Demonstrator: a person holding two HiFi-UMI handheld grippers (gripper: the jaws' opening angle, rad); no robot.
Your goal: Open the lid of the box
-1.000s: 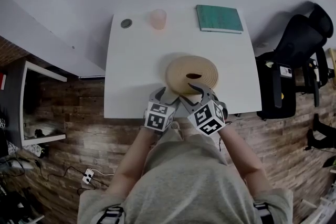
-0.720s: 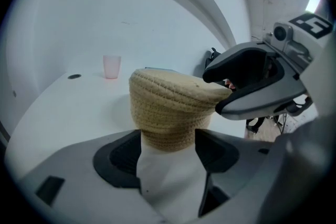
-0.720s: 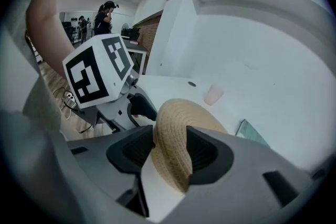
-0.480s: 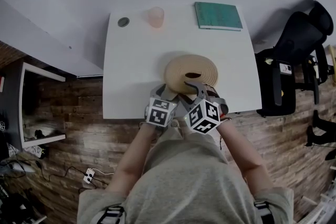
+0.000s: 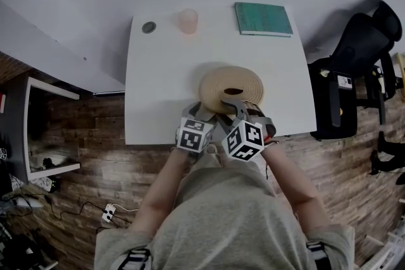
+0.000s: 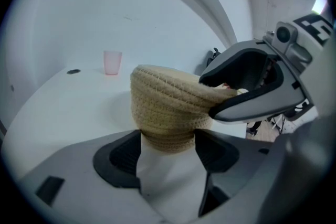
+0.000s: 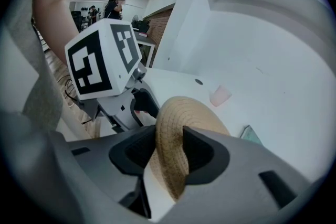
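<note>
A round woven straw box [image 5: 231,86] with a woven lid stands near the front edge of the white table [image 5: 158,73]. My left gripper [image 5: 201,112] is at its near left side; in the left gripper view its jaws [image 6: 168,152] press on the box's lower body [image 6: 168,113]. My right gripper [image 5: 235,104] reaches over the near right side. Its jaws have just been closing, and in the right gripper view they [image 7: 169,152] pinch the lid's rim [image 7: 176,134] from both sides.
At the table's far side stand a pink cup [image 5: 188,21], a small dark round disc [image 5: 149,27] and a green book [image 5: 263,19]. A black office chair [image 5: 361,73] is right of the table. A white wall runs behind it; the floor is brick-patterned.
The right gripper has rolled, so its marker cube faces differently, and its jaws have drawn in onto the lid's rim. The left gripper has stayed at the box.
</note>
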